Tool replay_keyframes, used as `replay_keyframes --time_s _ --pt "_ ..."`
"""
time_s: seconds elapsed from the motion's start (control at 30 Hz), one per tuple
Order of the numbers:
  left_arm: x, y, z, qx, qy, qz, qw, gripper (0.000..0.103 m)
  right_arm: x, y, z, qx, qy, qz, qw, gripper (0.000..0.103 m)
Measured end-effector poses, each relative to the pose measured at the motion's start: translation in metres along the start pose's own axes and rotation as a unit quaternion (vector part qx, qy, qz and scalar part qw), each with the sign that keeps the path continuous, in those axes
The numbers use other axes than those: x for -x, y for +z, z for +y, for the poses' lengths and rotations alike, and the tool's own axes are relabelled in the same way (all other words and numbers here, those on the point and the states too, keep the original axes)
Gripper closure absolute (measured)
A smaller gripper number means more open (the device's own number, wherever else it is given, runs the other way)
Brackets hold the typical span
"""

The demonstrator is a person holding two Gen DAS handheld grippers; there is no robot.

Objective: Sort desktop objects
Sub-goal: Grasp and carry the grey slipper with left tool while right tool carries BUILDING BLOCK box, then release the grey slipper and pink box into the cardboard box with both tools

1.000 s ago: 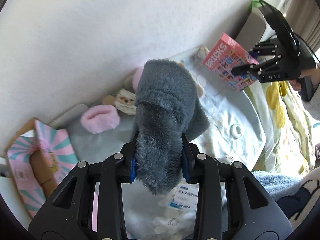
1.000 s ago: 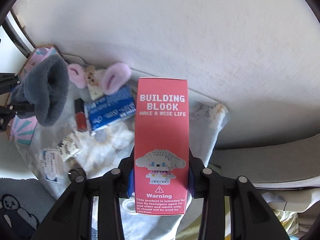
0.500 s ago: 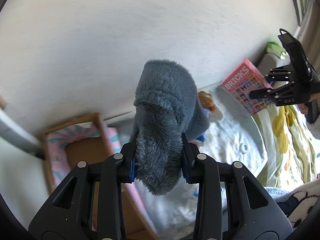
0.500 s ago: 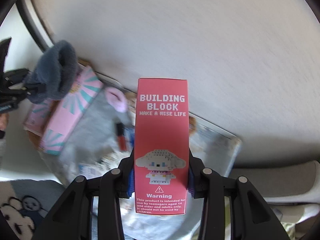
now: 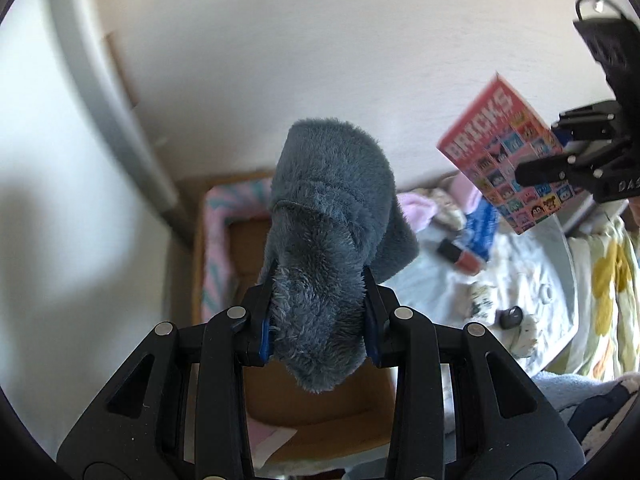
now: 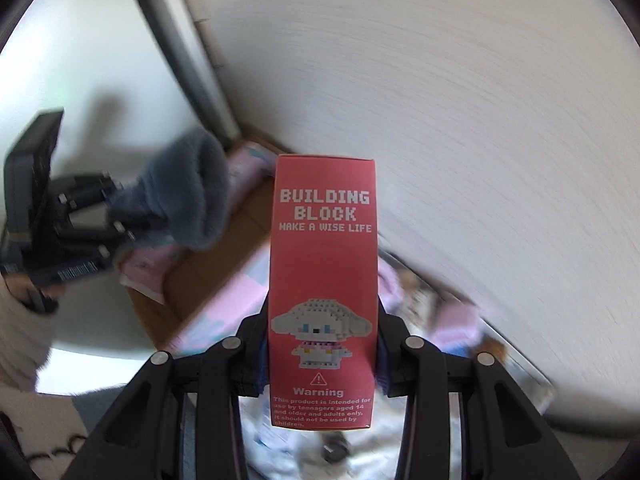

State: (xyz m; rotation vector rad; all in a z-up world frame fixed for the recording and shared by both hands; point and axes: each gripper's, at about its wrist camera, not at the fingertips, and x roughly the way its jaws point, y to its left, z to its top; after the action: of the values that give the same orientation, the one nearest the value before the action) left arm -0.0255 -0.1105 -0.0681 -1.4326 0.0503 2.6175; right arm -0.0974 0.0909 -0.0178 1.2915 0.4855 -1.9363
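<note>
My left gripper (image 5: 318, 320) is shut on a grey plush toy (image 5: 328, 216) and holds it in the air over an open cardboard box (image 5: 240, 248) with pink and teal striped flaps. My right gripper (image 6: 322, 344) is shut on a red building block box (image 6: 323, 280), held upright in the air. The red box (image 5: 508, 160) and right gripper (image 5: 576, 160) show at the right of the left wrist view. The plush (image 6: 188, 196) and left gripper (image 6: 72, 216) show at the left of the right wrist view, above the cardboard box (image 6: 200, 276).
A white cloth (image 5: 520, 280) on a grey tray carries a blue pack (image 5: 478, 232), a red lipstick-like item (image 5: 460, 256), pink fluffy pieces (image 5: 420, 208) and a small black object (image 5: 512, 316). A white wall stands behind. A yellow-flowered blanket (image 5: 608, 280) lies at the right.
Both grippers have swung left with their loads. The plush now hangs over the open cardboard box, and the red box has come closer to it.
</note>
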Motion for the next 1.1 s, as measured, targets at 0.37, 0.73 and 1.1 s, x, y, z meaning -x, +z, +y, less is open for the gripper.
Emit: replay_keyframes --time_s 0.37,0.73,1.1 --pt "-0.032 -0.058 0.024 0.053 0.028 0.051 0.9969 0.072 -0.094 0.075 0.076 0.068 0.012 0.032 0.997 0.066" --pt "-0.063 -0.081 0.027 0.057 0.066 0.091 0.9920 0.072 -0.172 0.097 0.092 0.067 0.001 0.078 0.995 0.066" --pt "-0.069 -0.089 0.020 0.040 0.059 0.100 0.9924 0.053 -0.203 0.087 0.088 0.073 0.001 0.109 0.991 0.064"
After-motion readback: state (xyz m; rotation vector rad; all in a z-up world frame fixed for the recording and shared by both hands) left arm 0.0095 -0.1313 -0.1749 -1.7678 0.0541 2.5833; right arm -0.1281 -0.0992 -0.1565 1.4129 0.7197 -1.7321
